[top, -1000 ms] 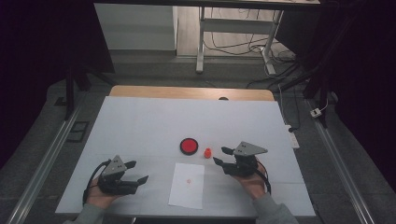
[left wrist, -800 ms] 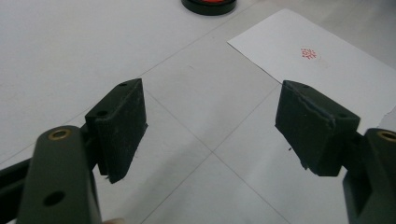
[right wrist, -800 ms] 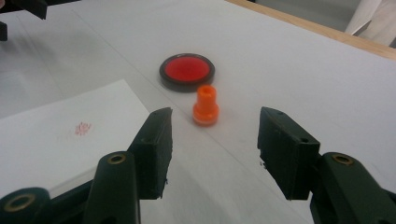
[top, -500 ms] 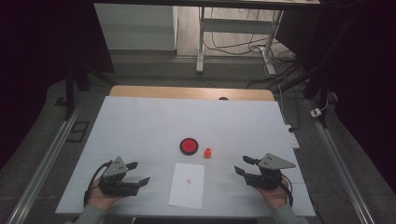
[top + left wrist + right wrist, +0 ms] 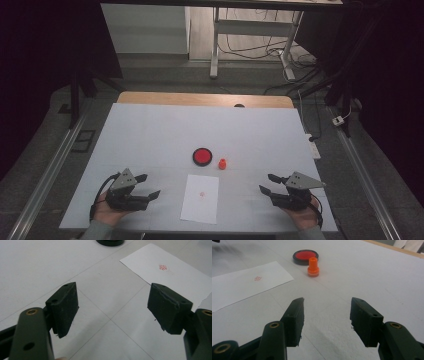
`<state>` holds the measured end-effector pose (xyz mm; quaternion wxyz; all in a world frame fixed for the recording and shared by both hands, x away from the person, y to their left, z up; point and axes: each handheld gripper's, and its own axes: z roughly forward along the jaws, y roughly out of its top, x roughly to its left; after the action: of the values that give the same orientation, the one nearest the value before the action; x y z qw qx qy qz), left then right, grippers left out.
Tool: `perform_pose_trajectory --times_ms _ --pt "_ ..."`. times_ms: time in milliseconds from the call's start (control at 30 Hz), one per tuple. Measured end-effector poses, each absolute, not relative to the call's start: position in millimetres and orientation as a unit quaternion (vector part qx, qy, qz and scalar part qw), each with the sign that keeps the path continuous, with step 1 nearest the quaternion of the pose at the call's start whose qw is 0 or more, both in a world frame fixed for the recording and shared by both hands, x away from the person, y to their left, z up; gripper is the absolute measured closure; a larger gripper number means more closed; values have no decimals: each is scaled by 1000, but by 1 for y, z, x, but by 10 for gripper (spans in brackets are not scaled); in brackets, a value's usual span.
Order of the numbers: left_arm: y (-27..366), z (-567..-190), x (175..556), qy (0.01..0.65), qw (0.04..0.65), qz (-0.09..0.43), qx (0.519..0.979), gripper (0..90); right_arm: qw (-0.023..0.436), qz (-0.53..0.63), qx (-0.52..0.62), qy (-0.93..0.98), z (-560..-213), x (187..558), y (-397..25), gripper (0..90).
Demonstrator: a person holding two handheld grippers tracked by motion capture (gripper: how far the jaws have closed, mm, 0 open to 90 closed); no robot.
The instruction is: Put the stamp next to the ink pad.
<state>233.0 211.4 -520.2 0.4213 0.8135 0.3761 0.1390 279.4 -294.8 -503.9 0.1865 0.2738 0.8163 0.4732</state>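
My right gripper (image 5: 274, 189) jaws wide, empty; orange stamp (image 5: 313, 267) upright at 11 o'clock beside red ink pad (image 5: 305, 256), nearer me than left gripper (image 5: 146, 186), also wide.

Lab-like room: white table (image 5: 150, 130), floor rails (image 5: 50, 170), cables (image 5: 260, 50), dark surroundings.

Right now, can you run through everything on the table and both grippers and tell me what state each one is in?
Left gripper: open, empty, near the table's front left.
Right gripper: open, empty, near the table's front right.
Orange stamp: upright on the table, beside the ink pad, not held.
Ink pad: uncovered, red surface showing.
Paper sheet: lying flat, with a small red stamp mark on it.
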Motion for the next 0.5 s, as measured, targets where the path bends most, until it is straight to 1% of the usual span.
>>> perform_pose_trajectory --times_ms 133,500 --pt "212 -520 233 375 421 140 814 243 180 474 273 818 -505 279 -293 443" --pt "212 -520 233 373 421 143 814 244 182 472 275 817 -504 280 -293 442"
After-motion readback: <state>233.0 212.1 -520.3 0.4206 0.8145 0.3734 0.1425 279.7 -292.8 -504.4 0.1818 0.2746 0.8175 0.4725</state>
